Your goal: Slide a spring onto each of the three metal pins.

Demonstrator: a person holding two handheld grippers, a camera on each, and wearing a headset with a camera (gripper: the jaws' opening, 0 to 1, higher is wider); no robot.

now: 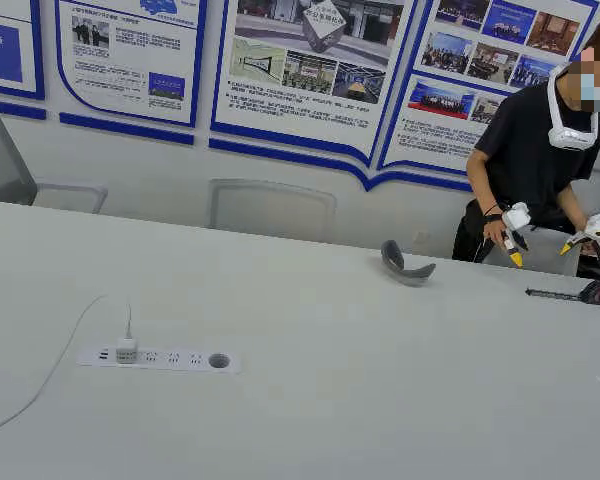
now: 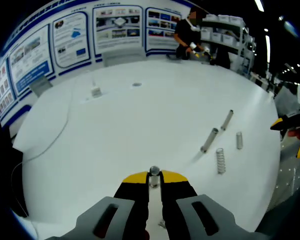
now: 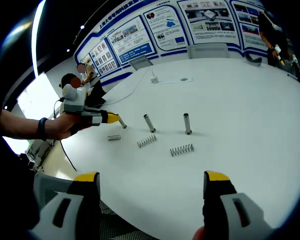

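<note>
My left gripper (image 2: 154,176) is shut on a metal pin (image 2: 153,171), whose round end shows between the yellow tips. In the right gripper view the left gripper (image 3: 104,117) holds that pin (image 3: 121,123) just over the white table. Two more pins (image 3: 149,122) (image 3: 186,123) stand upright beside it. Three springs lie on the table in front of them: a short one (image 3: 113,137), a middle one (image 3: 146,141) and a longer one (image 3: 182,149). My right gripper (image 3: 151,177) is open, nothing between its jaws, well short of the springs. It enters the left gripper view as the right gripper (image 2: 292,127).
A white power strip (image 1: 160,357) with a plugged charger and cable lies on the table (image 1: 380,400). A grey curved object (image 1: 405,262) and a tape measure (image 1: 590,292) lie near the far right. Another person (image 1: 540,140) with grippers stands there. Chairs line the far side.
</note>
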